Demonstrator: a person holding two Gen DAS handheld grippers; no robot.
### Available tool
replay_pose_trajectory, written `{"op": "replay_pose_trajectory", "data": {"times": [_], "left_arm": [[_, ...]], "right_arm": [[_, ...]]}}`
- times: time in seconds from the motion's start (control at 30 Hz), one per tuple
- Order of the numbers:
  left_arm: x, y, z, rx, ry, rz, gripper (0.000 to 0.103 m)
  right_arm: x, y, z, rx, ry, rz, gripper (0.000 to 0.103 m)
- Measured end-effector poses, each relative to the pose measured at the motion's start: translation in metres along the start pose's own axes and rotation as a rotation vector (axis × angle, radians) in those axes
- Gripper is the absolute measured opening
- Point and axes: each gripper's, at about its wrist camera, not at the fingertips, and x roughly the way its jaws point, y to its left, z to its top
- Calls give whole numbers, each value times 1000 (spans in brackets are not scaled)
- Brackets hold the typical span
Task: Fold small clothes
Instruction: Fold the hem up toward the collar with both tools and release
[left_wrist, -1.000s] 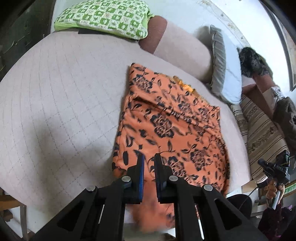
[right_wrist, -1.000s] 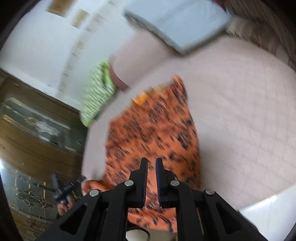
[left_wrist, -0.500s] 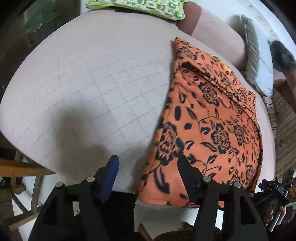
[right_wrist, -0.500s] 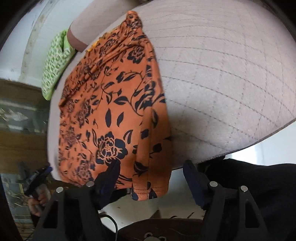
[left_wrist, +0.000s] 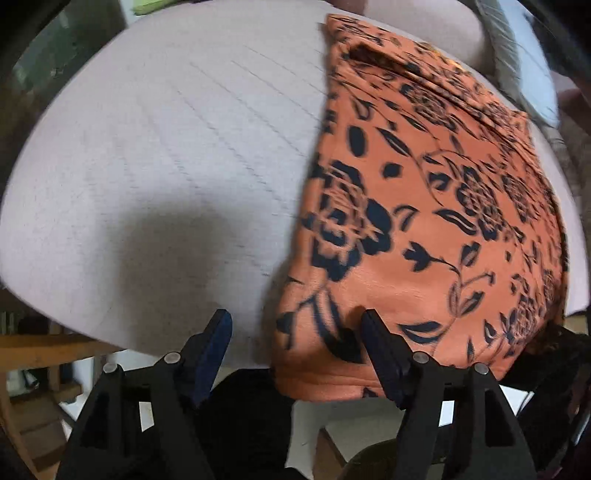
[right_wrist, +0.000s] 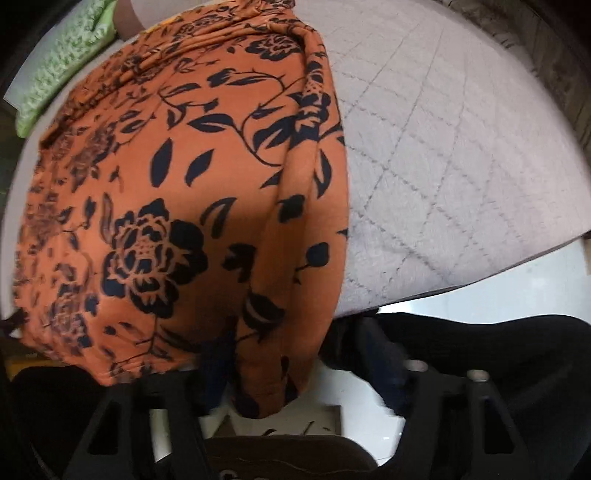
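An orange cloth with black flowers (left_wrist: 424, 221) lies spread on the pale quilted bed cover (left_wrist: 166, 147), its near hem hanging over the bed's front edge. My left gripper (left_wrist: 295, 328) points steeply down at the hem's left corner. Its jaws are opening, and that corner lies between them with neither pad pressing it. In the right wrist view the same cloth (right_wrist: 166, 184) has a folded right edge drooping over the bed edge. My right gripper (right_wrist: 299, 363) is closing around that drooping corner; its blurred fingers (right_wrist: 216, 360) still stand apart.
A green patterned pillow (right_wrist: 62, 62) lies at the bed's far end and a grey pillow (left_wrist: 517, 66) to the far right. A person's dark clothing (right_wrist: 498, 350) is just below the bed edge, over white floor. A wooden frame (left_wrist: 37, 347) sits low left.
Both grippers went from shut to open and dropped to the cloth's near hem. The right jaws are narrower than half a second ago, now with the drooping corner between them.
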Motion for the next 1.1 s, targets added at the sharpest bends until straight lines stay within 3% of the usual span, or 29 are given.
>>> {"op": "replay_pose_trajectory", "data": {"times": [0.03,0.07,0.1,0.2,0.3,0.47,0.6,0.7,0.87,1.1], "left_arm": [[-1,-1,-2,11,-15,-18,69],[-3,-3,-4,26,-27,-30,51],[-6,-5,-6,47,-33,-60,29],[-5,-6,-6,41,-27,-108,12],[-4,-2,-6,19,-20,-137,9],[-19,13,-3,-45,-36,-295,8],[-42,24,13,-117,-79,-451,8],[-61,22,37,-132,-129,-535,8],[-84,11,95,-134,-187,-594,8],[-64,11,195,-186,-193,-597,8]], "right_arm": [[0,-2,0,-6,7,18,23],[-1,-3,1,-21,9,39,14],[-2,-3,1,-30,9,41,11],[-7,-6,2,-39,10,99,8],[-19,-22,3,-8,17,203,7],[-45,-50,15,75,-1,446,7],[-82,-65,30,135,-82,677,7],[-107,-70,51,161,-160,780,7],[-130,-69,89,200,-257,843,7],[-121,-73,196,277,-317,830,7]]}}
